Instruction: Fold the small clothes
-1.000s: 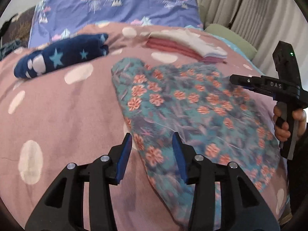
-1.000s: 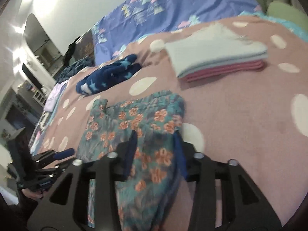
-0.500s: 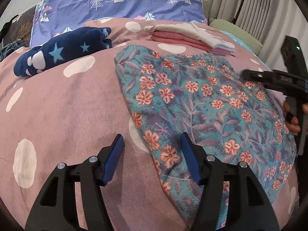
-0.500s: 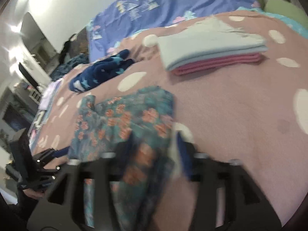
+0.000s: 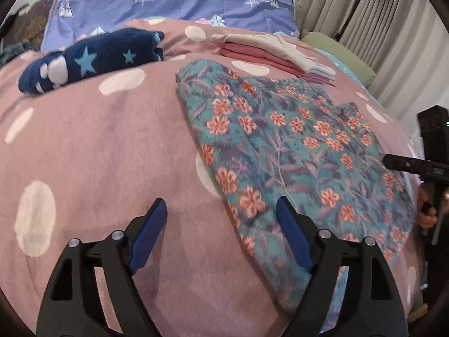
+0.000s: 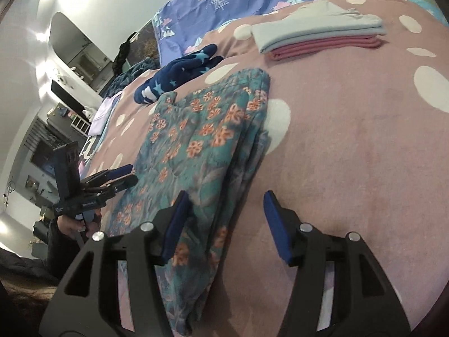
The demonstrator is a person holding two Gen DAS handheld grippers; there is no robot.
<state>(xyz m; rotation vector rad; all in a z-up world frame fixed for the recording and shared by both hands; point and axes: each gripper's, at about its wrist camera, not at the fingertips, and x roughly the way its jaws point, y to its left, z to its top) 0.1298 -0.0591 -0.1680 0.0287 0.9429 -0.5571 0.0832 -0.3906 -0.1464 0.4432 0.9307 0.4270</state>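
- Teal floral garment lies folded on the bed; left gripper is opening, empty.
- Right gripper stands open, straddling the fold's edge; pinch every layer.

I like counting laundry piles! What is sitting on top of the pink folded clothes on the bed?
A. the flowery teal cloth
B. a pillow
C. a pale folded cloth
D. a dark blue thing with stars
C: a pale folded cloth lies on top of the pink folded clothes, while the star-patterned dark blue garment and the flowery teal cloth lie apart from that stack on the bedspread.
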